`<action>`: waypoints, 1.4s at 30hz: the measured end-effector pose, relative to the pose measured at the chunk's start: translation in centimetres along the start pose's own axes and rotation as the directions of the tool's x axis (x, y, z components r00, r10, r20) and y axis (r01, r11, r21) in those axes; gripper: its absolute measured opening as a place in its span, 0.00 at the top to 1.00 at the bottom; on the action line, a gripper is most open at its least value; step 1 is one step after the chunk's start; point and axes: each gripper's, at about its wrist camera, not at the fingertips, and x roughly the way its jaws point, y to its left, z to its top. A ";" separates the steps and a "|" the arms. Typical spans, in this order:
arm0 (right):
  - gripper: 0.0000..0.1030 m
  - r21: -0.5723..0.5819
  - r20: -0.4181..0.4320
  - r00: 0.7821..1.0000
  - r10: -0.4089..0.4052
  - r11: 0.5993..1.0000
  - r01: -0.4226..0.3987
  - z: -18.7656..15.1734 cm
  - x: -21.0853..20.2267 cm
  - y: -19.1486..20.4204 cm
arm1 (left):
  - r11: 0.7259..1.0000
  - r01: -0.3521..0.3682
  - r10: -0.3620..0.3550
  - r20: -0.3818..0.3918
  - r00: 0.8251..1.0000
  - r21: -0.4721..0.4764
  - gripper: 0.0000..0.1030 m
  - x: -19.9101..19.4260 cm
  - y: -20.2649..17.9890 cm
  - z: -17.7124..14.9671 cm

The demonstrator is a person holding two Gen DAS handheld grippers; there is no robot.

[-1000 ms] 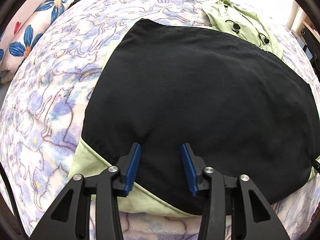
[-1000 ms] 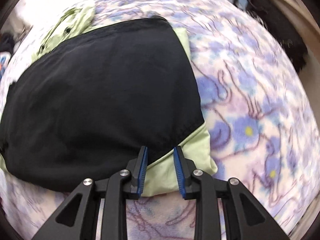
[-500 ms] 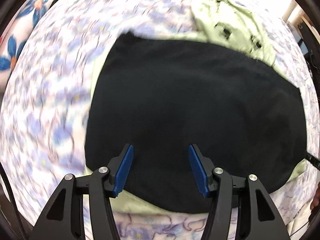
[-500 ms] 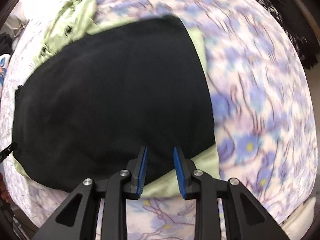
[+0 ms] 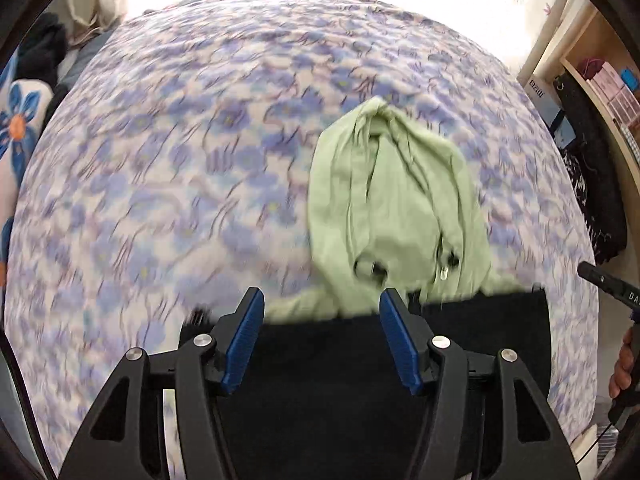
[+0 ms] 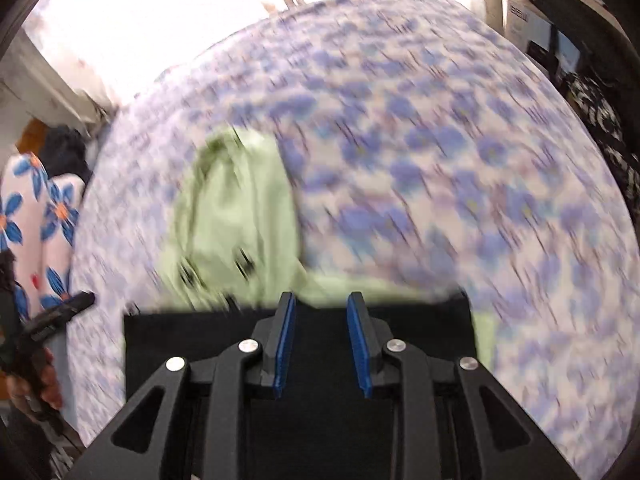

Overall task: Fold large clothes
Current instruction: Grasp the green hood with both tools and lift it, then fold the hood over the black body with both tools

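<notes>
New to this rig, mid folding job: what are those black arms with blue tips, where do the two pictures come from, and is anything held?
No robot: a person holds tongs in each hand, each carrying a forward-looking camera. One picture comes from the left tongs, one from the right tongs. Both look down on a flowered bed cover bearing a black garment with a green hood. Both tongs are open above the black cloth, gripping nothing; the left jaws have just been opening.
</notes>
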 end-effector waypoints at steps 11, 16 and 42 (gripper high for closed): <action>0.57 -0.036 -0.050 0.997 0.061 0.997 -0.063 7.6 11.1 1.8 | 0.996 -0.022 0.015 -0.077 0.997 -0.092 0.43 13.0 2.1 7.0; 0.57 -0.087 -0.093 0.995 0.038 0.995 -0.046 7.7 15.4 3.0 | 0.990 0.000 -0.015 -0.107 0.994 -0.138 0.43 16.4 2.9 7.4; 0.95 -0.160 0.181 0.974 0.137 0.981 -0.108 4.2 11.0 2.7 | 0.990 0.110 -0.103 0.091 0.991 -0.085 0.99 11.9 2.3 6.3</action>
